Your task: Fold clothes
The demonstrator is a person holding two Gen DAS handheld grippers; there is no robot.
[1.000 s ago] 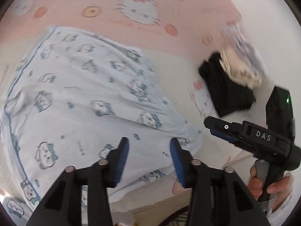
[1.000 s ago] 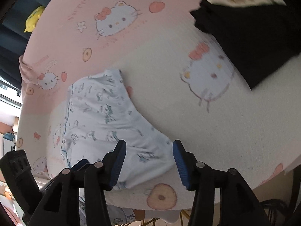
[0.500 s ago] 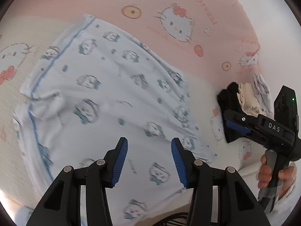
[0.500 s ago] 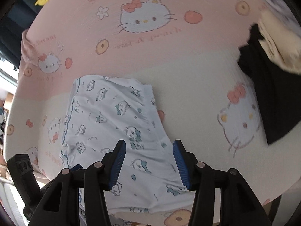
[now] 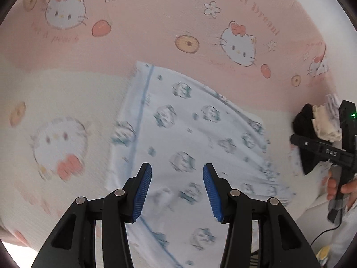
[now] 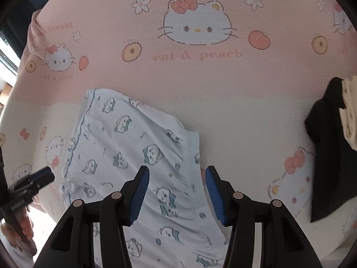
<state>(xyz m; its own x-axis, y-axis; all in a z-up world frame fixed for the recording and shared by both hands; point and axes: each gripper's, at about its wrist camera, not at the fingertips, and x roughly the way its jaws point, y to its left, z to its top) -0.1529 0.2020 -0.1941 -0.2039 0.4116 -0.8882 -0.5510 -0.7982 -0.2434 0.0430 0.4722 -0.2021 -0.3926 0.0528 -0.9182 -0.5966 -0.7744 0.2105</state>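
Note:
A light blue garment [image 5: 189, 134] printed with small cartoon cats lies spread on a pink and cream Hello Kitty bed sheet [image 5: 156, 22]. It also shows in the right wrist view [image 6: 125, 147], its near part hanging over the bed edge. My left gripper [image 5: 177, 189] is open and empty, above the garment's near middle. My right gripper [image 6: 176, 192] is open and empty, above the garment's right edge. The right gripper also shows at the right of the left wrist view [image 5: 321, 149], and the left gripper at the left of the right wrist view [image 6: 33, 181].
A pile of folded clothes, black [image 6: 330, 156] with cream pieces [image 6: 350, 116] on top, lies on the sheet to the right of the garment; it also shows in the left wrist view [image 5: 305, 122]. The bed's edge runs close below both grippers.
Both grippers have pulled back and up from the garment, staying open. More of the sheet and the garment's far edge now show. The clothes pile has shifted right in both views.

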